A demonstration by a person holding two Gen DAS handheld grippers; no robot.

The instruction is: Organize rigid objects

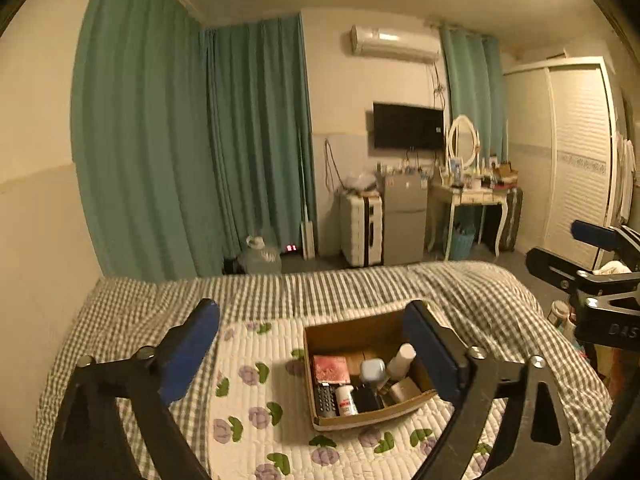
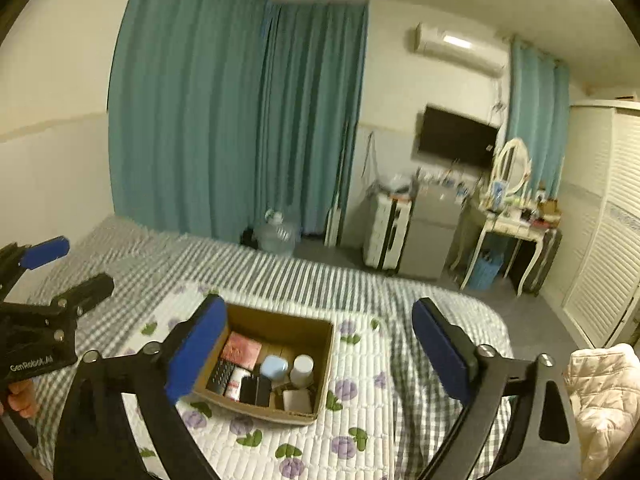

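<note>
- The left tool [image 1: 312, 354] is hanging above the bed [image 1: 480, 296] with its two blue-padded fingers [image 1: 188, 352] spread wide apart, and nothing is sitting between them.
- The right tool [image 2: 320, 350] is likewise gaping wide over the bed, gripping nothing; its left finger is overlapping the near-left corner of the box in that view.
- A cardboard box [image 1: 340, 328] is lying open on the white quilted pad with purple flowers [image 1: 248, 400], which is covering the middle of the grey checked bedspread.
- Inside the box, a pink packet [image 1: 331, 369] is lying toward the far-left side, with a black remote control [image 1: 325, 400] just in front of it.
- A small white bottle with a red label [image 1: 346, 400] is lying just beside the remote, and a black rectangular item [image 1: 366, 399] is next to that.
- A pale blue case [image 1: 372, 370] is sitting near the middle, and a white cylindrical bottle [image 1: 401, 360] is leaning toward the right wall.
- A small beige box [image 1: 404, 390] is occupying the near-right corner.
- From the right wrist view, the left tool is showing at the left edge, well apart from the box.
- A cream quilted jacket [image 2: 600, 392] is lying off the bed's right side.
</note>
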